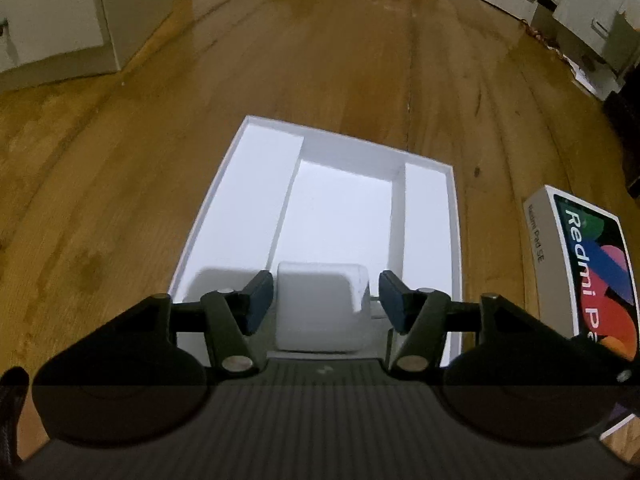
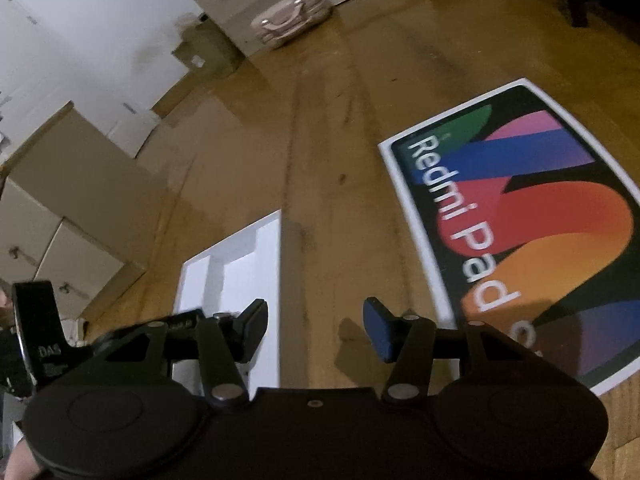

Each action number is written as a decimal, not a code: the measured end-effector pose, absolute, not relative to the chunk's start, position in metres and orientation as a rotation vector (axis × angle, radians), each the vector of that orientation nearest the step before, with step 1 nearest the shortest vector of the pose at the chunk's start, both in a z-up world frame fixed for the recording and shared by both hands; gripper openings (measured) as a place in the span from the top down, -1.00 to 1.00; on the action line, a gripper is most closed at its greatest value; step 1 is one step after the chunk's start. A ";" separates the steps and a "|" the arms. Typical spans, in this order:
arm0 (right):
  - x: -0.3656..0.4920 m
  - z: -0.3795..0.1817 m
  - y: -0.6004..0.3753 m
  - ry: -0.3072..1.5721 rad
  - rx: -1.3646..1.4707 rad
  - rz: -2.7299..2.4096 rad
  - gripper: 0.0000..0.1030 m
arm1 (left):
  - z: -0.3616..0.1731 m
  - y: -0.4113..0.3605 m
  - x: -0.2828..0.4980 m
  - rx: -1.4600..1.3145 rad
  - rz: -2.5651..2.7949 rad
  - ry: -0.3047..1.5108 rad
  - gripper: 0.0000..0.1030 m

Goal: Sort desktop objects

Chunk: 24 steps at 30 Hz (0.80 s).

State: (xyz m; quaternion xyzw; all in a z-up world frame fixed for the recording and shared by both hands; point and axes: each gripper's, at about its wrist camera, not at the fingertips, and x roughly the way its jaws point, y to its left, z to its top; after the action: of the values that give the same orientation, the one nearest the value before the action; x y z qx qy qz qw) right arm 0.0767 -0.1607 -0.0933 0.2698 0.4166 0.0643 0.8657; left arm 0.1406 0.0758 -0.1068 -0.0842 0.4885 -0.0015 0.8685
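A white open box tray point(image 1: 224, 208) with a sunken middle compartment lies on the wooden surface. A white charger block point(image 1: 320, 308) sits at the near end of that compartment. My left gripper point(image 1: 326, 300) is open, its blue-padded fingers on either side of the block with a gap on each side. The colourful Redmi Pad box lid point(image 2: 520, 216) lies flat to the right; it also shows in the left wrist view point(image 1: 592, 264). My right gripper point(image 2: 316, 332) is open and empty above the wood, between the white tray point(image 2: 236, 264) and the lid.
White cabinets point(image 1: 52, 12) and drawers point(image 1: 592, 8) stand around the wooden surface. A pink bag point(image 2: 292, 20) lies far back. Cardboard and white panels point(image 2: 80, 184) stand at the left. The left gripper's body point(image 2: 36, 340) shows at the left edge.
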 end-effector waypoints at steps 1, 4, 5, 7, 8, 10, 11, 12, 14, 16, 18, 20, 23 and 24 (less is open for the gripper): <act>0.077 -0.094 -0.158 0.880 0.559 0.143 -0.14 | -0.103 0.074 0.139 -0.161 -0.002 1.027 -0.54; 0.077 -0.092 -0.158 0.906 0.524 0.147 -0.19 | -0.090 0.065 0.128 -0.155 -0.011 1.010 -0.79; 0.077 -0.091 -0.160 0.913 0.510 0.144 -0.22 | -0.085 0.062 0.124 -0.166 -0.018 1.006 -0.86; 0.077 -0.087 -0.164 0.926 0.482 0.138 -0.31 | -0.077 0.054 0.116 -0.200 -0.040 1.003 -0.90; 0.076 -0.084 -0.168 0.933 0.471 0.136 -0.35 | -0.074 0.050 0.112 -0.215 -0.055 1.002 -0.90; 0.073 -0.073 -0.180 0.923 0.472 0.147 -0.45 | -0.067 0.041 0.104 -0.242 -0.076 1.007 -0.90; 0.068 -0.067 -0.188 0.904 0.474 0.156 -0.46 | -0.065 0.036 0.100 -0.252 -0.081 1.010 -0.90; 0.064 -0.062 -0.195 0.887 0.472 0.160 -0.49 | -0.063 0.029 0.097 -0.257 -0.080 1.009 -0.90; 0.057 -0.056 -0.207 0.863 0.453 0.150 -0.53 | -0.062 0.015 0.093 -0.258 -0.089 1.014 -0.90; 0.055 -0.051 -0.219 0.854 0.423 0.099 -0.53 | -0.066 -0.001 0.092 -0.252 -0.109 1.028 -0.90; 0.056 -0.048 -0.229 0.846 0.394 0.033 -0.53 | -0.071 -0.017 0.090 -0.254 -0.121 1.038 -0.90; 0.056 -0.046 -0.241 0.840 0.384 -0.026 -0.57 | -0.076 -0.028 0.088 -0.273 -0.131 1.038 -0.90; 0.063 -0.050 -0.256 0.942 0.316 -0.135 -0.64 | -0.083 -0.044 0.093 -0.279 -0.158 1.056 -0.90; 0.070 -0.053 -0.262 0.978 0.300 -0.161 -0.64 | -0.085 -0.049 0.095 -0.274 -0.164 1.053 -0.90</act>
State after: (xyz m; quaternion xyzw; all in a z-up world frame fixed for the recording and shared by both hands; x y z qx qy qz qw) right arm 0.0695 -0.2616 -0.0529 0.1433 0.4676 -0.0768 0.8689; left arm 0.0953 -0.0486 -0.0846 -0.1304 0.5002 -0.0781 0.8525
